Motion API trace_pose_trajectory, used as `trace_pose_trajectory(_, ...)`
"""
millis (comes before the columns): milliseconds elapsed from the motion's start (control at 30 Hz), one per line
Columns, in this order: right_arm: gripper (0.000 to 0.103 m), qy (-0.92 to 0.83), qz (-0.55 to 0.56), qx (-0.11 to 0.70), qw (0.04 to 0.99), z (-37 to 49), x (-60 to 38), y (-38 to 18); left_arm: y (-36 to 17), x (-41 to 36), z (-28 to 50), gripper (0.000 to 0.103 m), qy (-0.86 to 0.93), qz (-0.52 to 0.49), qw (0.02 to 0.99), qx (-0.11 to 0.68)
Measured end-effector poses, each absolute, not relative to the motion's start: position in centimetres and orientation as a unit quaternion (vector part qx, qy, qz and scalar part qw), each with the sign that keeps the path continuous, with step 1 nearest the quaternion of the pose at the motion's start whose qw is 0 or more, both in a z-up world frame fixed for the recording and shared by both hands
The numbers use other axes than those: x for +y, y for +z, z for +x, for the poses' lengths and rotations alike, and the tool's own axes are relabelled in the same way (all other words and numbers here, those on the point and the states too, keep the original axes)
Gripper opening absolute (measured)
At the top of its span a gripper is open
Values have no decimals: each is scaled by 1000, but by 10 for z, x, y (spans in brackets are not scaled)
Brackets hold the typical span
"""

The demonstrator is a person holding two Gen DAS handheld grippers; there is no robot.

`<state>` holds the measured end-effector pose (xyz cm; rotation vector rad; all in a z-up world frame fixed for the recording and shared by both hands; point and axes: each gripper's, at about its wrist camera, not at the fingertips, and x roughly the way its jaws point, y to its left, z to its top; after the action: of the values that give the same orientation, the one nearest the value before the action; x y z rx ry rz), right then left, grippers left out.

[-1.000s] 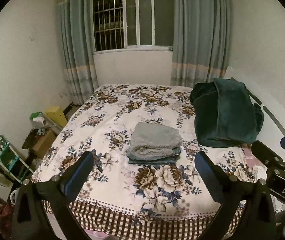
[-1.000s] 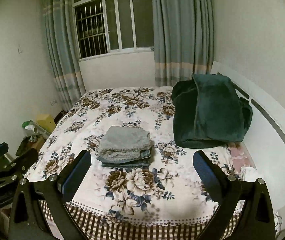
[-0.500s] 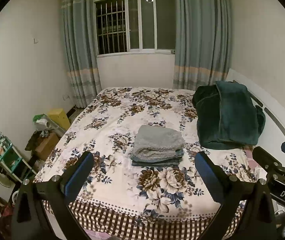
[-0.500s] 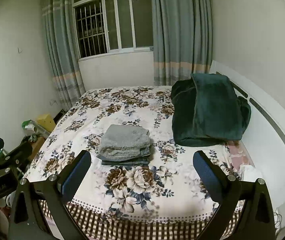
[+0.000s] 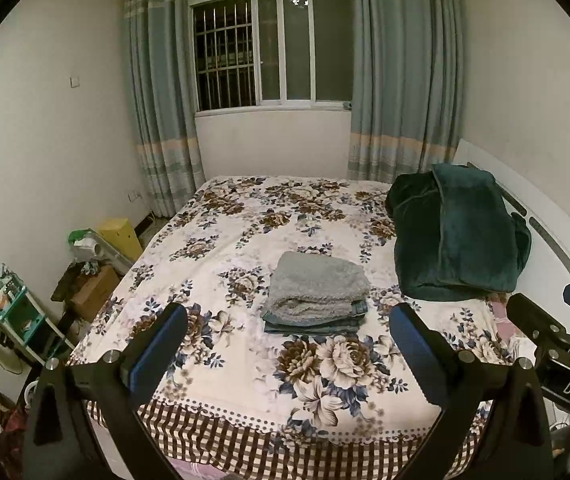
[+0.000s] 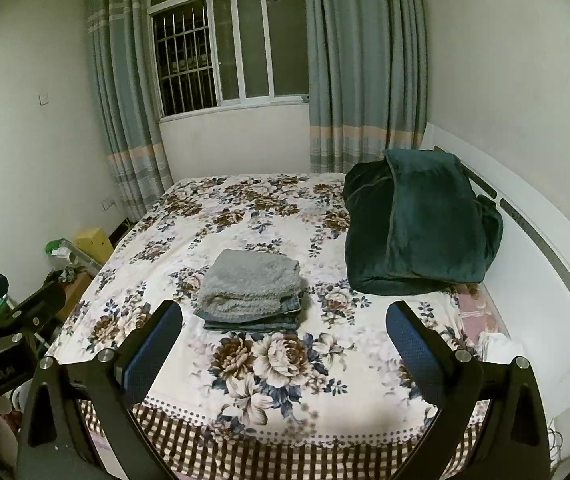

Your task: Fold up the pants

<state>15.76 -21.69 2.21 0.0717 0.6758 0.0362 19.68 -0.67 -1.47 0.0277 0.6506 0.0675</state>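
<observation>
Pants folded on the bed, both grippers empty

Folded pants (image 5: pixel 317 296) lie in a compact stack near the middle of the floral bedspread (image 5: pixel 245 216), toward its near end. The top of the stack shows a grey, fleecy surface; blue denim layers edge out beneath it at the front and right side. In the right wrist view the same stack (image 6: pixel 251 290) sits left of centre, flat on the bed.

The left gripper (image 5: pixel 287 344) is held above the foot of the bed with its two blue-padded fingers spread wide; nothing is between them and they touch nothing. The right gripper (image 6: pixel 285 342) is likewise wide open and empty, well back from the pants. Each gripper shows at the edge of the other's view.

A dark green blanket (image 5: pixel 457 236) is heaped at the right side of the bed against the white headboard (image 6: pixel 541 248), apart from the pants.

On the floor to the left of the bed stand a yellow box (image 5: pixel 121 232), a brown cardboard box (image 5: pixel 93 292) with small items on top, and a teal shelf rack (image 5: pixel 17 312) holding assorted small things too small to identify. Curtains (image 5: pixel 157 100) flank a barred window (image 5: pixel 269 48).
</observation>
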Motion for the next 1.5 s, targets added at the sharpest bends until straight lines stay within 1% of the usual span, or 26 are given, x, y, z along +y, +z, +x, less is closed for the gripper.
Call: trace_pose_trajectory(1500,103,18,37,323,945,152,-210,19,0,-11,171,103,41,7,950,310)
